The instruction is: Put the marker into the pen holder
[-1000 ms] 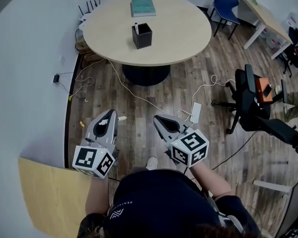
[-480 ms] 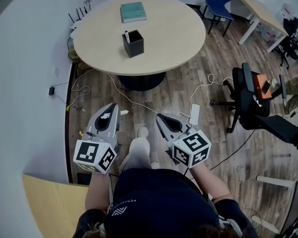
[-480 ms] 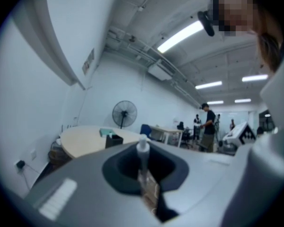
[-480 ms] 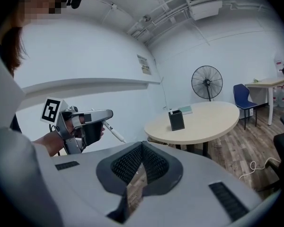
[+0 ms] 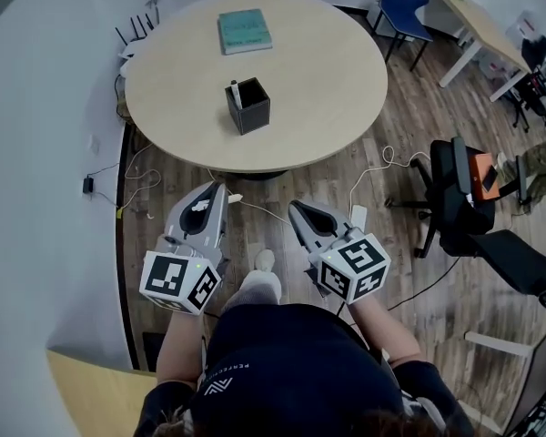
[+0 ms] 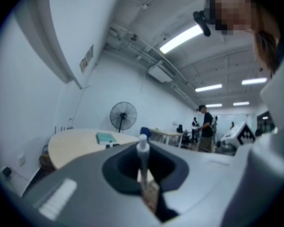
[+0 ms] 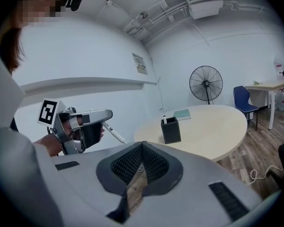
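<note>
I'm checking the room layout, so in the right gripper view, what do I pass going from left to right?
left gripper → marker it holds → pen holder → fan → blue chair

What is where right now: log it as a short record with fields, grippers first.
left gripper: shut on marker, over the floor, short of the table
right gripper: shut, nothing held
pen holder: upright on round table, one white pen already in it
book: flat on the table's far side
task state: marker not yet in pen holder
</note>
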Action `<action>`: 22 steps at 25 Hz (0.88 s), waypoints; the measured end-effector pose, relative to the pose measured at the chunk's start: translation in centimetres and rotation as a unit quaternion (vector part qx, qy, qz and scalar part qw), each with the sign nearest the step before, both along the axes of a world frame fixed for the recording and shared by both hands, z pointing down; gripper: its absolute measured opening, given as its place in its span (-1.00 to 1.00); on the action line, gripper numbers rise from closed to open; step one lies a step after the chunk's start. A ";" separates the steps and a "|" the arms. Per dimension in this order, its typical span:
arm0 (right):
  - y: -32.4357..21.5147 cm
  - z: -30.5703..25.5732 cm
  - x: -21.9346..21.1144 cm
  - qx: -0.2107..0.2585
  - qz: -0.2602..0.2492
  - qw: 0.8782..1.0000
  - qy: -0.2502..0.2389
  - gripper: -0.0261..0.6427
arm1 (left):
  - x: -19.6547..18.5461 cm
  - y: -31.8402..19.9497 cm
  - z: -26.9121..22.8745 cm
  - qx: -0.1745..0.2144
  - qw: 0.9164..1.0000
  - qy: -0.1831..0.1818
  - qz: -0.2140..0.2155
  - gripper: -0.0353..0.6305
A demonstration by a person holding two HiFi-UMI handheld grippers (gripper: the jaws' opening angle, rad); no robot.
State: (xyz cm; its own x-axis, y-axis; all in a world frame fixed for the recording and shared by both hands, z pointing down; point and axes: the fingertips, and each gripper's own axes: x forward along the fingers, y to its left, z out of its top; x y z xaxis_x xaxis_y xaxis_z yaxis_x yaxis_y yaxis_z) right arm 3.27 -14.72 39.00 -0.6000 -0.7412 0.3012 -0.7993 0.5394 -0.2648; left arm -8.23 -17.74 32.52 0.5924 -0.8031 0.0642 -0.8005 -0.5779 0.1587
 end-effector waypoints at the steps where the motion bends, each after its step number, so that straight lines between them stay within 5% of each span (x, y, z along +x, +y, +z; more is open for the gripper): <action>1: -1.2 -0.2 -0.5 0.002 -0.004 1.000 0.001 -0.94 | -0.3 -1.0 -0.1 0.000 1.000 0.003 0.000 -0.87; 22: -16.7 -0.1 -2.9 -0.003 -0.015 1.000 0.022 -0.94 | -0.9 -15.7 -1.8 0.025 0.998 0.059 0.018 -0.87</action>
